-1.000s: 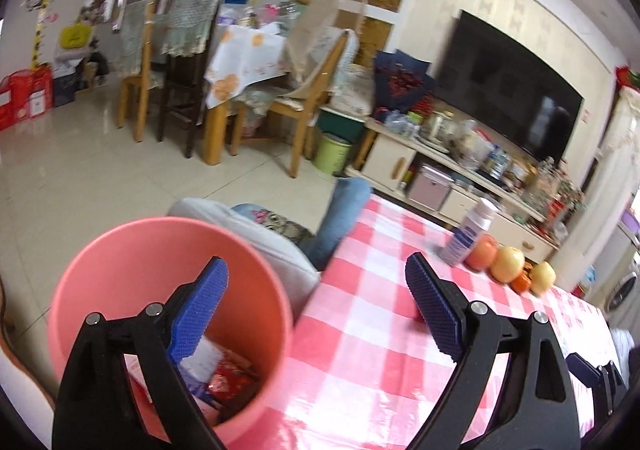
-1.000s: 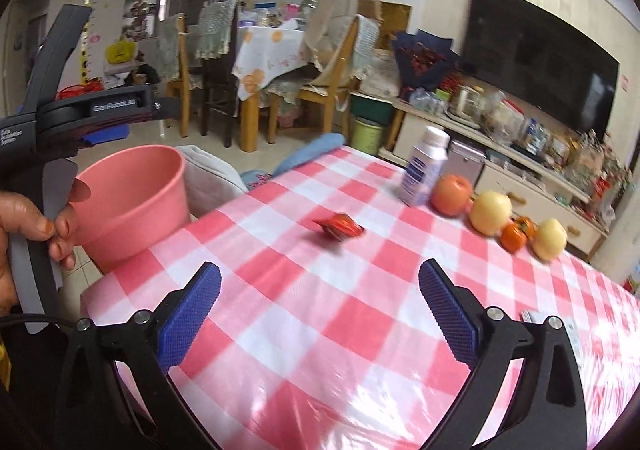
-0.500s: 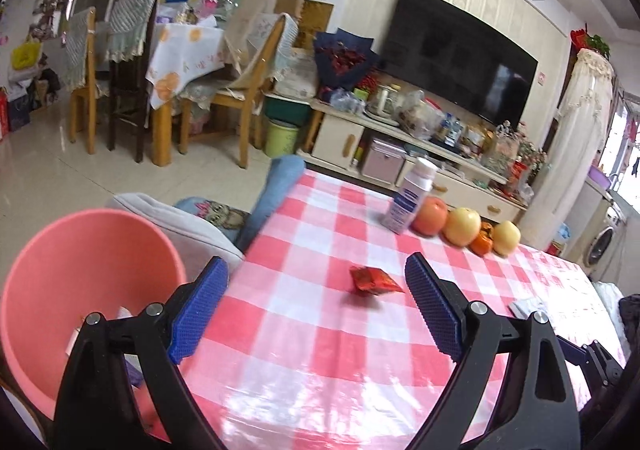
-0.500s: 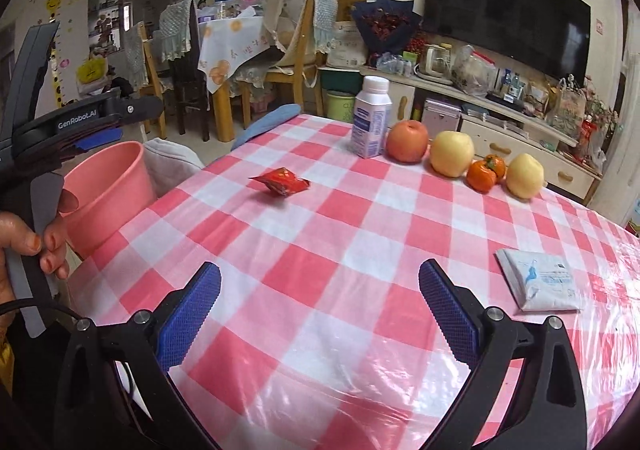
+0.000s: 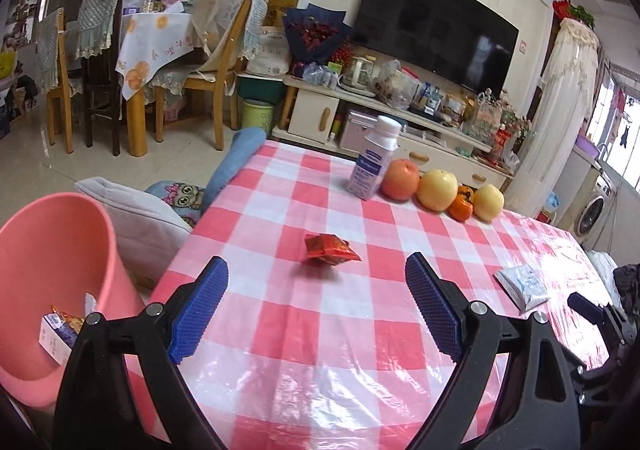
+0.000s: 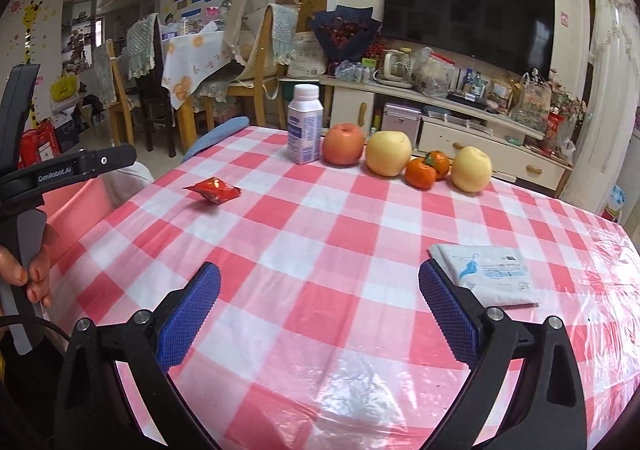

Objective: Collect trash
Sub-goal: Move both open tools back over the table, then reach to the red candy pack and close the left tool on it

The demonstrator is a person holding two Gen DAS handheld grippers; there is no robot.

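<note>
On the pink-checked plastic-covered counter [image 5: 320, 330], both grippers' blue fingers [image 5: 198, 314] stand apart and empty; the crinkly red foil wrapper [image 5: 329, 249] could skid away if nudged.

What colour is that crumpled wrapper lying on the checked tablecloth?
The crumpled wrapper is red with some orange-gold print, clearest in the left wrist view.

The wrapper [image 5: 329, 249] lies mid-table [image 5: 304, 330], bin [image 5: 52, 250] left, fruit [image 5: 436, 190] behind.
</note>
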